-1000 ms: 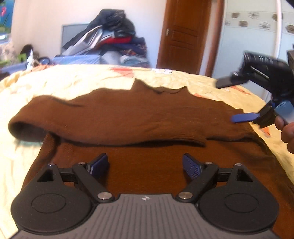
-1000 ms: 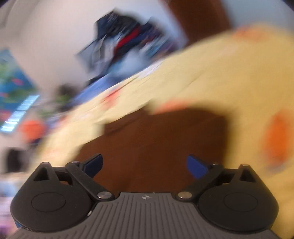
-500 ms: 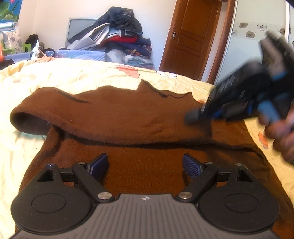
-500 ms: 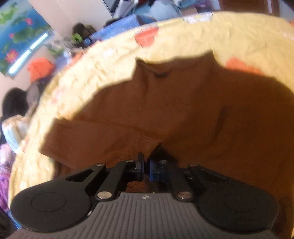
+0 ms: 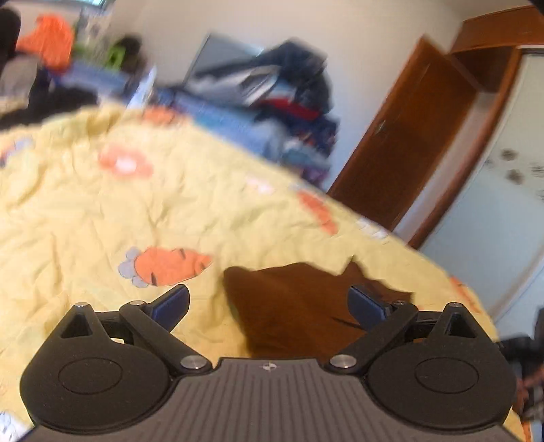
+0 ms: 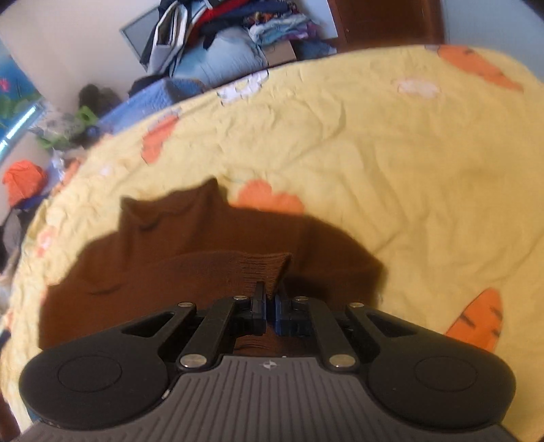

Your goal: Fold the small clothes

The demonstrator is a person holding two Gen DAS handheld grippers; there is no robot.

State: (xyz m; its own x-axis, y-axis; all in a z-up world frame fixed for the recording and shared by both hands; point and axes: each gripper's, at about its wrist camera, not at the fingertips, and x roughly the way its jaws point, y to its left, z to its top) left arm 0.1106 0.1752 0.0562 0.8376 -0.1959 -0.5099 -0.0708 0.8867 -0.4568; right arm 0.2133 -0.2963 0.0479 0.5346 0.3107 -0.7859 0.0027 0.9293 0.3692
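Observation:
A brown knit sweater lies flat on a yellow bedsheet with carrot prints. My right gripper is shut on the ribbed cuff of the sweater's sleeve, which is folded across the body. My left gripper is open and empty, above the sweater's left edge and the sheet. The left wrist view is blurred.
A pile of clothes and a monitor stand against the far wall beyond the bed. A brown wooden door is at the right. The other gripper and hand show at the right edge of the left wrist view.
My right gripper closed on the sleeve cuff and has carried it to the right across the sweater. My left gripper has swung left, off the sweater's hem toward its left side.

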